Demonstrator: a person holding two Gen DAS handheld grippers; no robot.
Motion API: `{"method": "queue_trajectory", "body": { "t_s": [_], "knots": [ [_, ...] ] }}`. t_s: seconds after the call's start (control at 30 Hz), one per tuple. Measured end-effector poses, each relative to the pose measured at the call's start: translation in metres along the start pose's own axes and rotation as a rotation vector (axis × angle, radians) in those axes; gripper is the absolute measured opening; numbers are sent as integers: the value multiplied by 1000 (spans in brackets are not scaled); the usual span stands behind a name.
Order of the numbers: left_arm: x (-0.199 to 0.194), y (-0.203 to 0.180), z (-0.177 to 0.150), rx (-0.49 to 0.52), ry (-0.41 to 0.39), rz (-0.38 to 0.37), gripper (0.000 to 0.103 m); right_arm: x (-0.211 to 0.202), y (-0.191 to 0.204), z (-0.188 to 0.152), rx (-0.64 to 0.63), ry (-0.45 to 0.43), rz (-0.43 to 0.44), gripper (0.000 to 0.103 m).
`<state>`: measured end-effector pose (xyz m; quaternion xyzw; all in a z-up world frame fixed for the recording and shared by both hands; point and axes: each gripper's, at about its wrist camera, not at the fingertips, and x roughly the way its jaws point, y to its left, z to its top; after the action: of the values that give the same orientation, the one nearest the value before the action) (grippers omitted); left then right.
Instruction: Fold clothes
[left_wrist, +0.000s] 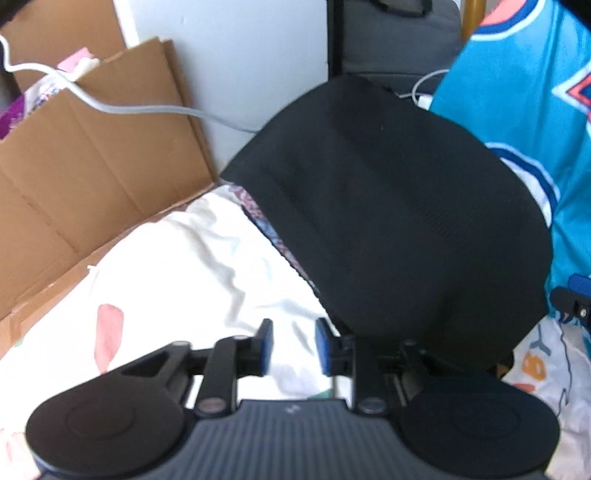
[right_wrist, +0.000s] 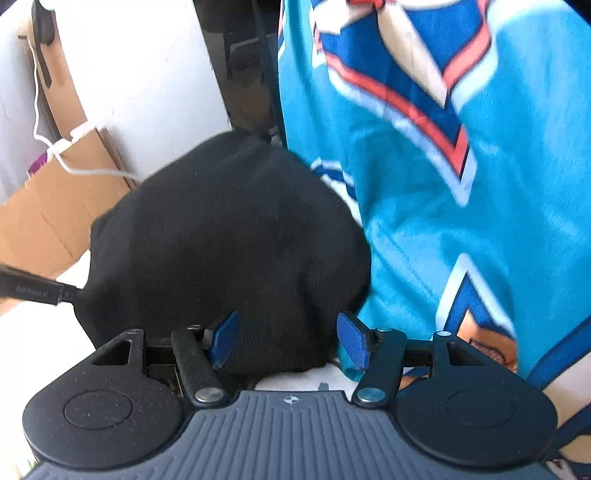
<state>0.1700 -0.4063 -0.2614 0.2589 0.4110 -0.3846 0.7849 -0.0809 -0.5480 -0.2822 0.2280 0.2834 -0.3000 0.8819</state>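
While both stand open and empty, left hand-held gripper (left_wrist: 294, 347) over white sheet (left_wrist: 192, 266), right hand-held gripper (right_wrist: 288, 341) at black garment (right_wrist: 221, 236), teal jersey (right_wrist: 443, 221) beside it.

The left gripper (left_wrist: 293, 347) hovers with its blue-padded jaws apart over a white printed sheet (left_wrist: 192, 266), empty. Just to its right lies a folded black garment (left_wrist: 399, 221), with a turquoise jersey (left_wrist: 524, 92) beyond it on the far right. Flattened cardboard (left_wrist: 74, 177) and a white cable (left_wrist: 147, 109) sit on the left against the wall.
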Motion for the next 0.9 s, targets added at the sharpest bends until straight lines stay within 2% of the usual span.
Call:
{"method": "queue_trajectory", "body": {
  "t_s": [0.07, 0.1, 0.17, 0.23, 0.3, 0.33, 0.53, 0.77, 0.9],
  "knots": [
    [-12, -1, 0, -3, -10, -5, 53, -7, 5, 6, -1, -1, 5, 75],
    [-18, -1, 0, -8, -15, -9, 58, -9, 8, 9, 0, 4, 9, 83],
    [-30, -1, 0, -26, -21, -17, 74, -14, 15, 13, -6, 20, 14, 93],
    [-45, 0, -1, -44, -37, -13, 85, -19, 24, 18, -22, 44, 14, 94],
    [-60, 1, -1, -59, -51, -3, 89, -25, 32, 23, -42, 68, 15, 102],
    [-67, 1, -1, -66, -50, 2, 93, -28, 36, 26, -49, 81, 15, 103],
    [-113, 9, 2, -101, -53, 34, 101, -53, 58, 46, -58, 137, 38, 103],
    [-168, 18, 11, -149, -75, 90, 102, -80, 84, 66, -51, 180, 7, 103],
    [-198, 29, 12, -171, -93, 98, 102, -95, 102, 76, -60, 202, 8, 103]
  ]
}}
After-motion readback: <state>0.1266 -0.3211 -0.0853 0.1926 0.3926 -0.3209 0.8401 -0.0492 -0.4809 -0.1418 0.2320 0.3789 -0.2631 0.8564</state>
